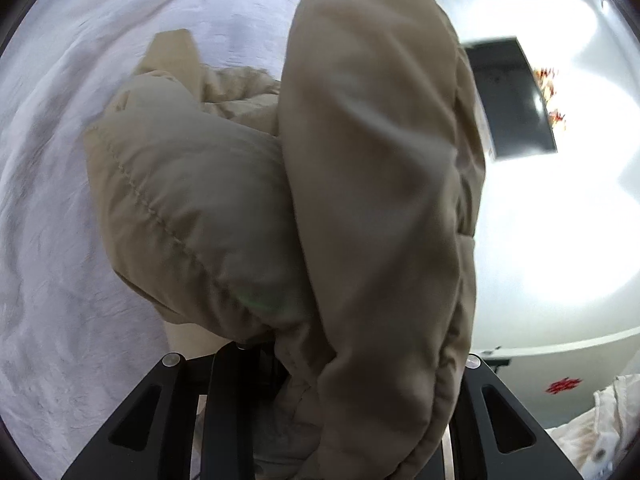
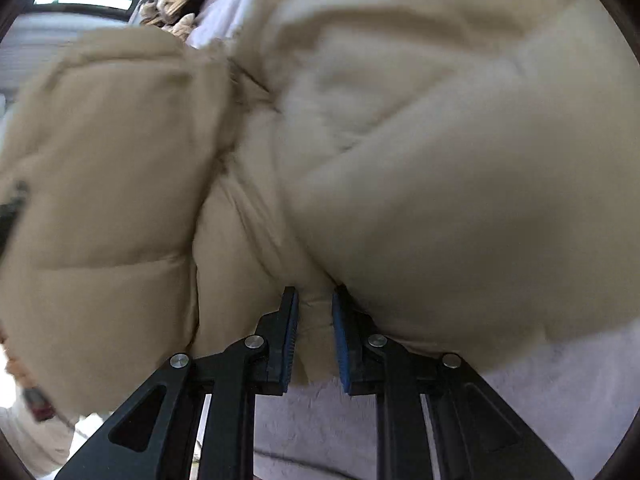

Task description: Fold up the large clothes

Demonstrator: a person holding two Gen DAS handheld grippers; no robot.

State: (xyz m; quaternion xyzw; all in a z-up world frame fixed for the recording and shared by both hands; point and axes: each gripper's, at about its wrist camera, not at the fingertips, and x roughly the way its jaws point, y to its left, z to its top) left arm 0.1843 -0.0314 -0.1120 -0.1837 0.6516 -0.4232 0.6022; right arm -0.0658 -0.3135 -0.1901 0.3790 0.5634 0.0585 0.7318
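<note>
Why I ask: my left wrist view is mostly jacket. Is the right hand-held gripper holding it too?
Observer: Yes. The right hand-held gripper is closed on a narrow fold of the jacket, between its blue pads.
Operator: Is that fold by an edge?
Observer: Yes, the edge ends just below the pads, with the sheet showing under it.
Operator: Anything else nearby?
Observer: A brown pile of clothes lies beyond the jacket.
</note>
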